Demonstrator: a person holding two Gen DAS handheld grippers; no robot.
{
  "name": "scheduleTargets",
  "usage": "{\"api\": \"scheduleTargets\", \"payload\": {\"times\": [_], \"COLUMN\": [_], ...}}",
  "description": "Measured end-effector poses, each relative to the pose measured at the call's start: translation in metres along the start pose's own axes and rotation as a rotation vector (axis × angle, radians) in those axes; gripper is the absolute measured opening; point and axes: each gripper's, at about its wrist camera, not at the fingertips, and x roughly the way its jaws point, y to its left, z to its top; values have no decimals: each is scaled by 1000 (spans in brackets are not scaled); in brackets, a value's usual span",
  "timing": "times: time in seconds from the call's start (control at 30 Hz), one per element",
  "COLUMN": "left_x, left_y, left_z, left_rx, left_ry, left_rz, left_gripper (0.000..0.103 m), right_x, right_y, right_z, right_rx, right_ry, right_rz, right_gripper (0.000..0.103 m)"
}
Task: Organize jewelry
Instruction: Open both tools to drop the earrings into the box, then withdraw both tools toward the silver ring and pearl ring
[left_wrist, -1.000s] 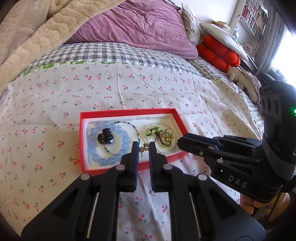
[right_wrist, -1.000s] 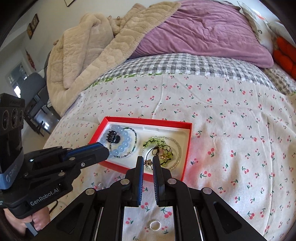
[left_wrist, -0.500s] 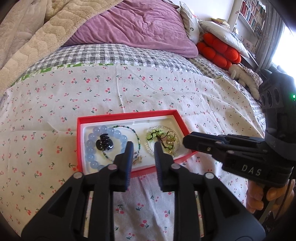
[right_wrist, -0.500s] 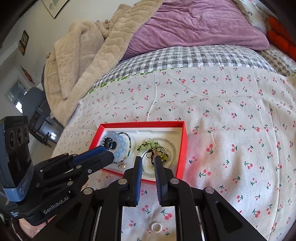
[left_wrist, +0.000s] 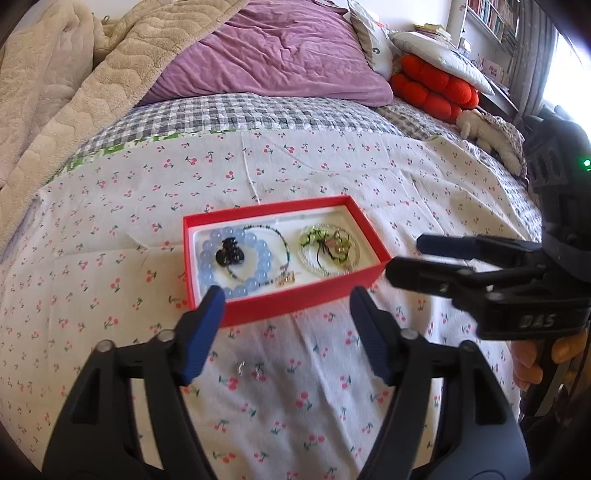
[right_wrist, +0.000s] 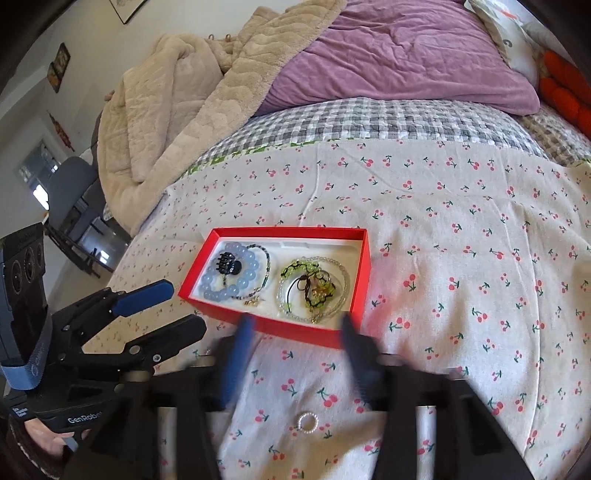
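Note:
A red box (left_wrist: 295, 300) (right_wrist: 207, 261) lies on the cherry-print bedspread. It holds a blue bead bracelet (left_wrist: 263, 258) (right_wrist: 236, 291), a black hair claw (left_wrist: 229, 254) (right_wrist: 228, 264), a thin beaded necklace with a gold charm (left_wrist: 286, 278), and a green and clear bracelet pile (left_wrist: 328, 253) (right_wrist: 314, 286). My left gripper (left_wrist: 286, 328) is open and empty just in front of the box. My right gripper (right_wrist: 295, 343) is open and empty, blurred, at the box's near edge. A small pearl ring (right_wrist: 307, 421) lies on the bedspread between its fingers. A tiny shiny item (left_wrist: 241, 367) lies on the bedspread near my left gripper.
A purple pillow (left_wrist: 266, 55), a beige blanket (right_wrist: 177, 92) and a grey checked sheet (left_wrist: 236, 114) lie behind the box. Red cushions (left_wrist: 432, 88) sit at the back right. A chair (right_wrist: 74, 206) stands off the bed's left side.
Both grippers have gone from shut to wide open and pulled back a little from the box. The gold-charm necklace end now lies inside the box.

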Motion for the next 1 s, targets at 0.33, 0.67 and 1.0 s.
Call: {"api": "scheduleTargets", "payload": {"times": [0.33,0.67,1.0], "left_x": [-14,-12,6], "left_y": [2,8,8], "left_z": [-25,-53,-80], "left_rx": [-5,21,79], "left_ry": [49,115,196], "left_rz": [58,118,137], "left_gripper": [96,98,98], "right_x": [-22,-12,3], "right_y": [16,26,28], "right_z": [-22,-51,-85], "right_rx": [-46,-118,-200], "right_ry": [-7,56,140], "right_rz": [-23,-75,-118], "right_gripper": [77,79,79]}}
